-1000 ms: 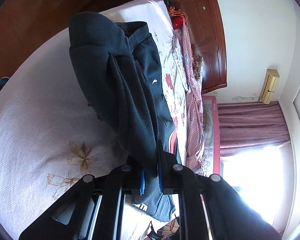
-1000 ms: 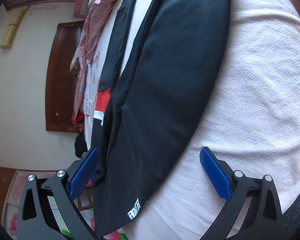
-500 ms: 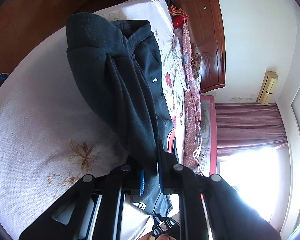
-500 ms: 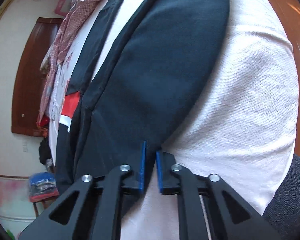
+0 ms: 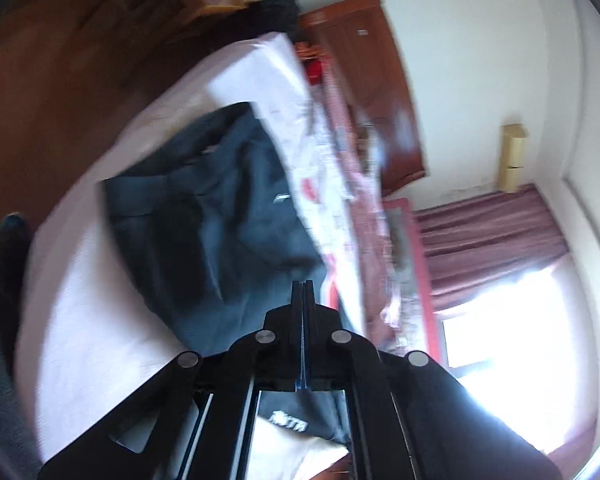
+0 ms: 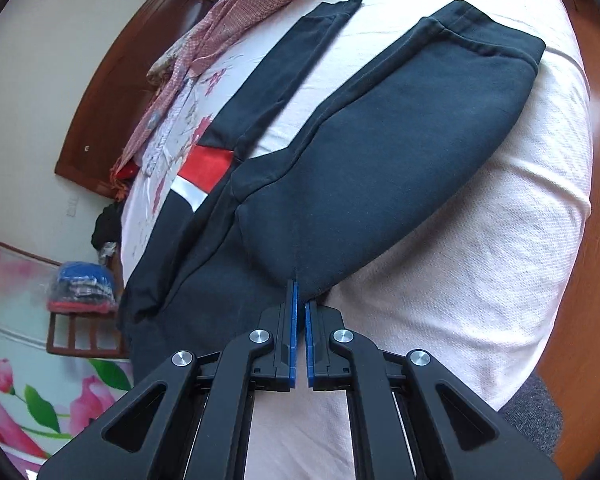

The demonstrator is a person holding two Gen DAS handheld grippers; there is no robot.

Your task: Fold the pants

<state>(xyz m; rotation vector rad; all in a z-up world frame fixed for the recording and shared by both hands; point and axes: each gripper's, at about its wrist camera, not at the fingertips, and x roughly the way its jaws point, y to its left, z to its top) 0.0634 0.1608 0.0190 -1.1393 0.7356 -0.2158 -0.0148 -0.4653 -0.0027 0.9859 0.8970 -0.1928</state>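
Dark navy pants (image 6: 380,160) lie lengthwise on the pale bed sheet (image 6: 480,260), one leg folded back on itself, with a red and white stripe near the far leg. My right gripper (image 6: 300,292) is shut on the near edge of the pants, and the cloth puckers up into its blue pads. In the blurred left wrist view the pants (image 5: 220,220) lie bunched on the bed (image 5: 92,340). My left gripper (image 5: 302,286) hovers over them with its pads pressed tight together. No cloth shows between them.
A pink checked cloth (image 6: 240,12) lies along the far side of the bed by the wooden headboard (image 6: 112,92). A wooden stool with a blue bag (image 6: 80,288) stands past the bed end. Wooden floor (image 5: 40,100) borders the near side, and curtains (image 5: 488,240) hang by the bright window.
The right gripper, open around the pants edge a second ago, closed on it and has risen and rolled. The left gripper no longer has the leg hanging from it; its jaws are tighter and the view has swung.
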